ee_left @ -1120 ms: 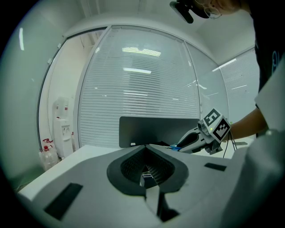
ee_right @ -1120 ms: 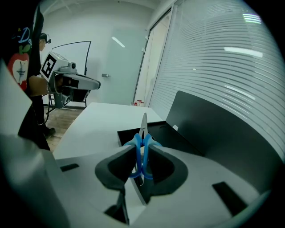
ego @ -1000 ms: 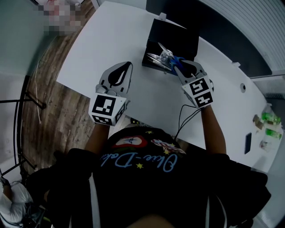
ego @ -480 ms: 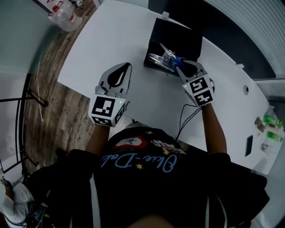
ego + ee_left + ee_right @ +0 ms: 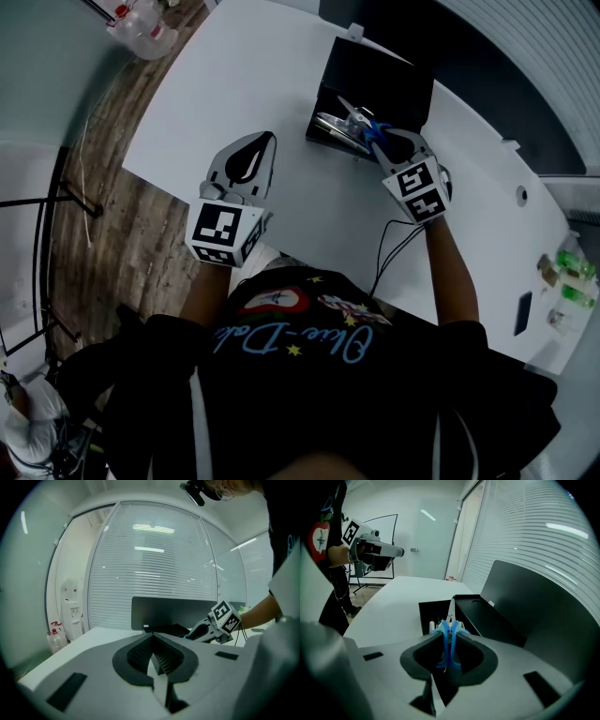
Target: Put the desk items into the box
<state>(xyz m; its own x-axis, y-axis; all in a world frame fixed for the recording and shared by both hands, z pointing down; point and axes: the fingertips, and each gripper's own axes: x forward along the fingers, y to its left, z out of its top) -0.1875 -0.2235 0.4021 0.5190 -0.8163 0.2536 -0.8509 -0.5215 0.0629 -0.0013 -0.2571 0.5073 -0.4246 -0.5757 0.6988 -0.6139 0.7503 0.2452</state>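
An open black box [image 5: 330, 94] stands on the white table [image 5: 234, 84], its lid [image 5: 394, 80] folded back. My right gripper [image 5: 377, 141] hangs over the box's near end, shut on blue-handled scissors [image 5: 360, 122]. In the right gripper view the blue handles [image 5: 444, 637] are pinched between the jaws of that gripper [image 5: 450, 631]. The blades point down into the box [image 5: 425, 613], where pens lie. My left gripper [image 5: 271, 141] hovers over bare table left of the box. Its jaws are shut with nothing in them, as the left gripper view [image 5: 153, 643] also shows.
Water bottles [image 5: 141, 19] stand on the wooden floor beyond the table's left edge. A thin cable [image 5: 386, 246] runs by my right wrist. Small green items [image 5: 568, 267] and a dark flat device [image 5: 522, 311] lie at the table's right end. A dark screen [image 5: 529, 606] rises behind the box.
The right gripper has sunk a little toward the box with the scissors still held. The left gripper has kept its place.
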